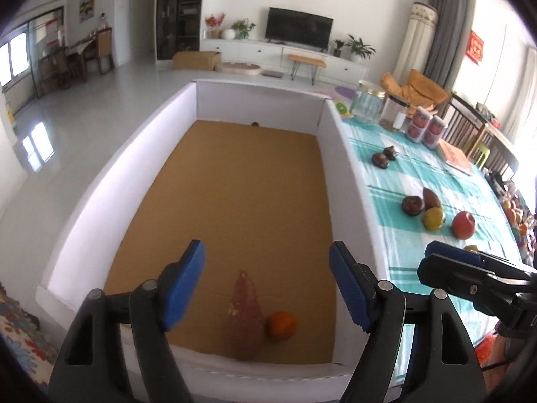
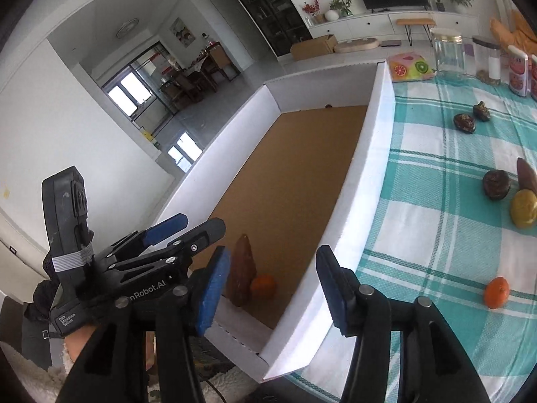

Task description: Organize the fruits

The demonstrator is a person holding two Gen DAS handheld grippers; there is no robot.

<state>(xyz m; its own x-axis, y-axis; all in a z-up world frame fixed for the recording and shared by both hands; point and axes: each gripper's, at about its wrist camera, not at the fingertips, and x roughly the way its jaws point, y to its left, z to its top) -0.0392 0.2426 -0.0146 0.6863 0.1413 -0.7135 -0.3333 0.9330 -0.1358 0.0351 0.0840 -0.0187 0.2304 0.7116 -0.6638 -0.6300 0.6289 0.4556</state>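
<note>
A white cardboard box (image 1: 349, 168) with a brown floor stands on the left part of the checked tablecloth (image 2: 436, 235). A reddish sweet potato (image 1: 243, 315) and an orange (image 1: 282, 325) lie at its near end, also seen as sweet potato (image 2: 241, 272) and orange (image 2: 263, 286). My left gripper (image 1: 268, 282) hangs open above them, holding nothing. My right gripper (image 2: 273, 285) is open and empty over the box's near right wall. Loose on the cloth lie a second orange (image 2: 496, 292), a yellow fruit (image 2: 523, 208), a red apple (image 1: 464, 224) and several dark fruits (image 2: 496, 184).
At the table's far end stand a glass jar (image 2: 448, 50), printed cans (image 1: 426, 129) and a fruit-print pad (image 2: 409, 65). A book (image 1: 456, 159) lies near the right edge, with chairs (image 1: 470, 124) behind it. Open floor lies left of the box.
</note>
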